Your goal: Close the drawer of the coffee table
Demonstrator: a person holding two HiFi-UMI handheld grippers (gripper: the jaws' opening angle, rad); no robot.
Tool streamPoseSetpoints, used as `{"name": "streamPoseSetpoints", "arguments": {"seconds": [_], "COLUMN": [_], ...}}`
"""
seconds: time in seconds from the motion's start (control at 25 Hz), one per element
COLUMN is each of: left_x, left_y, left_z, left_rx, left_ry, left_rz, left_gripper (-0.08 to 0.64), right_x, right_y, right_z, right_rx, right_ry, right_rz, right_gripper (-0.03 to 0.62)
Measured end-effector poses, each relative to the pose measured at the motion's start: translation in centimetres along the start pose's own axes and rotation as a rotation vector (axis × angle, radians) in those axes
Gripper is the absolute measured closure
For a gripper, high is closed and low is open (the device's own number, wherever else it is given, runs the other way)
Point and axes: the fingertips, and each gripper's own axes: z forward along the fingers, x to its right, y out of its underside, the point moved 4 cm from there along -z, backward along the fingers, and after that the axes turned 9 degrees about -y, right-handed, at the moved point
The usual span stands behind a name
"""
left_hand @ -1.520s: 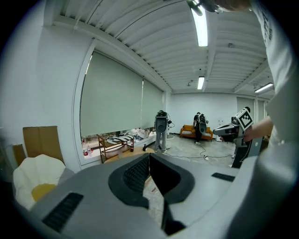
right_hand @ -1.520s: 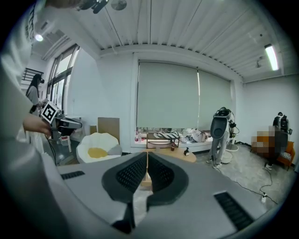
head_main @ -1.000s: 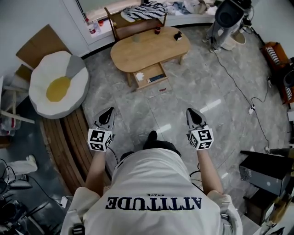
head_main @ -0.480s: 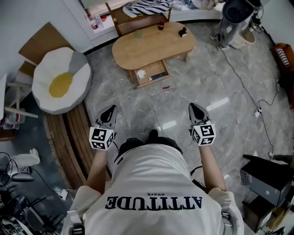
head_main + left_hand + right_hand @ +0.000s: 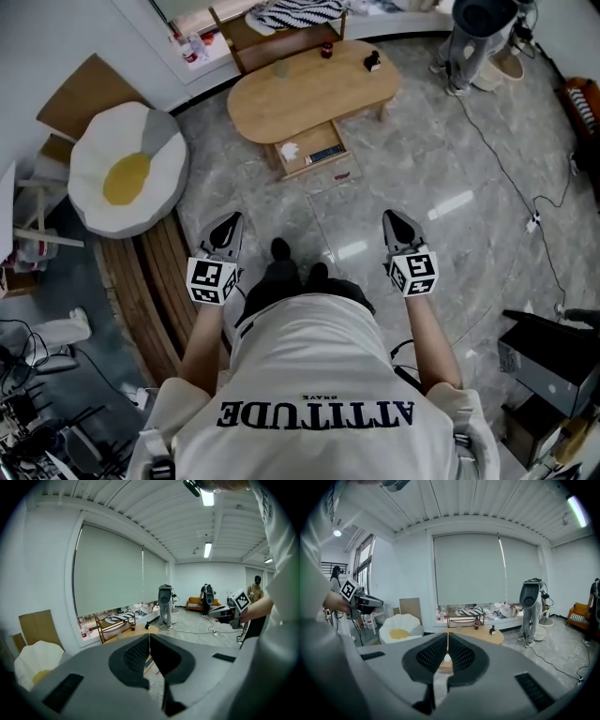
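An oval wooden coffee table (image 5: pixel 309 89) stands on the grey floor ahead of me, also seen in the right gripper view as the table (image 5: pixel 487 633). Its drawer (image 5: pixel 309 150) hangs pulled out toward me, with a white item and a dark flat item inside. My left gripper (image 5: pixel 228 229) is held at waist height, shut and empty, well short of the drawer. My right gripper (image 5: pixel 397 225) is level with it, also shut and empty. In the gripper views the left jaws (image 5: pixel 149 641) and right jaws (image 5: pixel 447 641) meet with nothing between them.
A fried-egg cushion (image 5: pixel 127 171) sits left of the table, with cardboard (image 5: pixel 80 89) behind it. A wooden rack (image 5: pixel 281 33) with striped cloth stands behind the table. A grey machine (image 5: pixel 478 28) stands back right, its cable (image 5: pixel 506 169) trailing across the floor. A small object (image 5: pixel 341 175) lies below the drawer.
The person has stepped forward toward the table; both grippers moved along with the body, still shut. A second foot now shows beside the first.
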Motion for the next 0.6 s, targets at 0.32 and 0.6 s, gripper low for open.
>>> {"name": "streamPoseSetpoints", "arguments": {"seconds": [0.32,0.6], "left_x": [-2.7,-5.8], "left_y": [0.2,-0.1], "left_z": [3.0,6.7], "left_rx": [0.01,0.011], "left_ry": [0.034,0.084], "left_rz": [-0.026,-0.032], "left_gripper": [0.538,0.538], "right_x": [-0.3,-0.6], "right_y": [-0.7,-2.2], "right_z": [2.3,6.4], "right_rx": [-0.032,-0.068], "right_ry": [0.031,0.045], "right_rz": [-0.012,-0.043], "right_gripper": [0.569,0.569]}}
